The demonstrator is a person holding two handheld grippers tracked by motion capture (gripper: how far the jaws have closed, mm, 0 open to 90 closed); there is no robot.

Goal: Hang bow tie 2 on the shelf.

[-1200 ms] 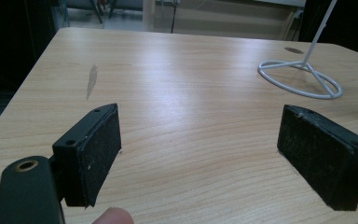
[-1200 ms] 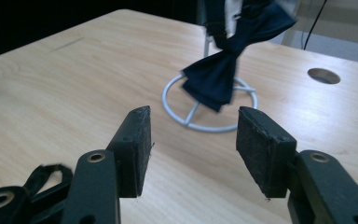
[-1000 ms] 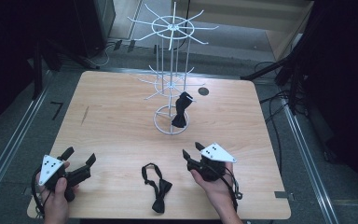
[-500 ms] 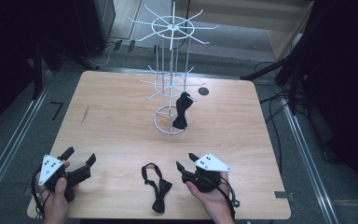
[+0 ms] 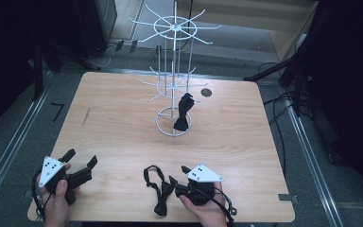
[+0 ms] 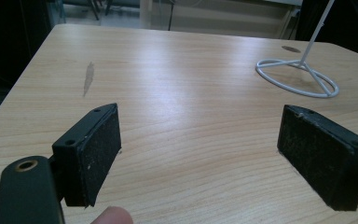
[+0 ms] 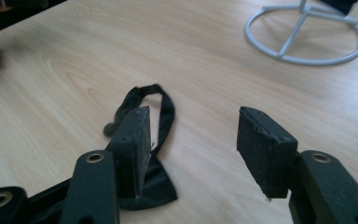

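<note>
Item: black bow tie (image 5: 159,191), flat on surface (image 5: 118,127) near front edge, strap looped.
Right claw (image 5: 176,176): released, half-spread, beside tie, one jaw over fabric.
Left claw (image 5: 79,161): released, idle.
Advice: centre jaws over knot, lower, pinch fabric only; then carry to wire rack (image 5: 173,85).

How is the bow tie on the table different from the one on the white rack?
The bow tie on the table lies flat by the right gripper, strap looped out; the bow tie on the rack hangs upright off the table. Both are black.
</note>
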